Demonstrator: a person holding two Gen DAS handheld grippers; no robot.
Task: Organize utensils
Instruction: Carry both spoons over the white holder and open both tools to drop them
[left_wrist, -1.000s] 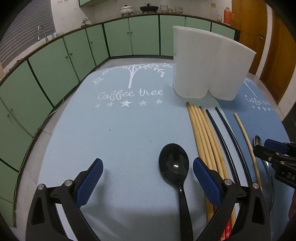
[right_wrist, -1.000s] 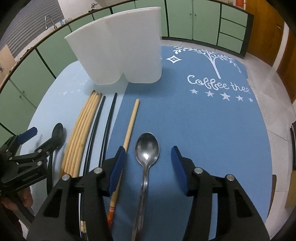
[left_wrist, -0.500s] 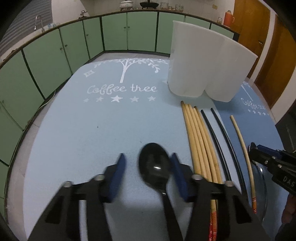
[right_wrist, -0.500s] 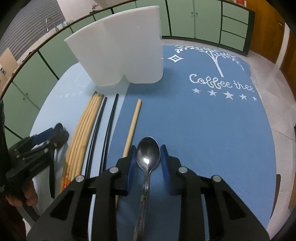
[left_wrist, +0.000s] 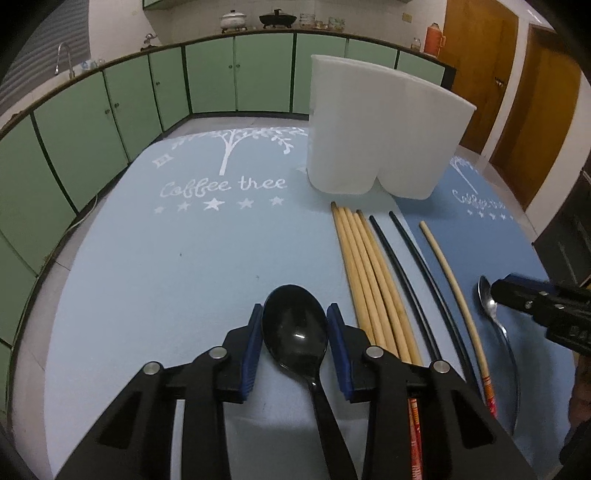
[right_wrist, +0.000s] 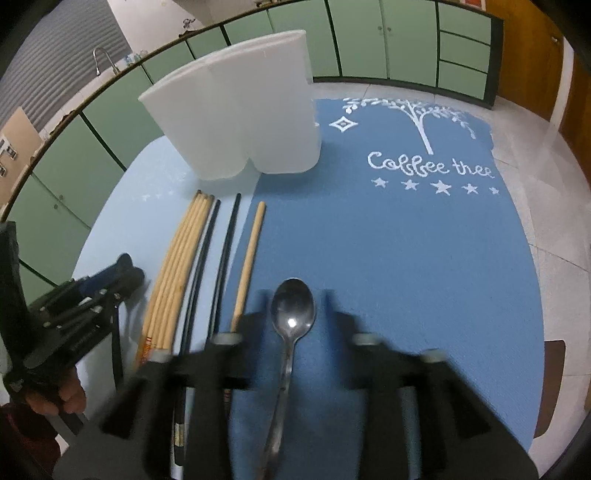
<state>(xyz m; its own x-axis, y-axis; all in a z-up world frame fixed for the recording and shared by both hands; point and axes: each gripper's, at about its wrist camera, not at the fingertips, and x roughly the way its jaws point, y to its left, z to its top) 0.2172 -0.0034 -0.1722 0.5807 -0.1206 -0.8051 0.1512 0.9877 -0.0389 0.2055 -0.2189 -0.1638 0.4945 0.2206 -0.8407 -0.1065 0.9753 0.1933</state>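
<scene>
Two placemats side by side: the pale blue mat (left_wrist: 166, 258) under the left gripper, the darker blue mat (right_wrist: 406, 258) under the right one, each printed "Coffee tree". Straight ahead of both grippers, at the far end of the mats, stands the white holder (left_wrist: 380, 136), upright, with two rounded lobes at its base. Between the grippers and the holder lie the chopsticks, all pointing toward the holder: a tight bundle of wooden chopsticks (left_wrist: 369, 280) just right of the left gripper, then two black chopsticks (left_wrist: 410, 280) slightly apart, then a single wooden chopstick (left_wrist: 450, 280) on the edge of the dark mat.

Left gripper (left_wrist: 295, 354): blue pads narrowed right in on the black spoon (left_wrist: 295, 328), hugging both sides of its bowl, handle running back beneath the gripper.

Right gripper (right_wrist: 293, 332): badly motion-blurred, jaws set a little apart, dark smears flanking the metal spoon (right_wrist: 293, 310); whether they touch the bowl, I cannot tell. That spoon lies on the dark mat, handle running back under the gripper.
</scene>
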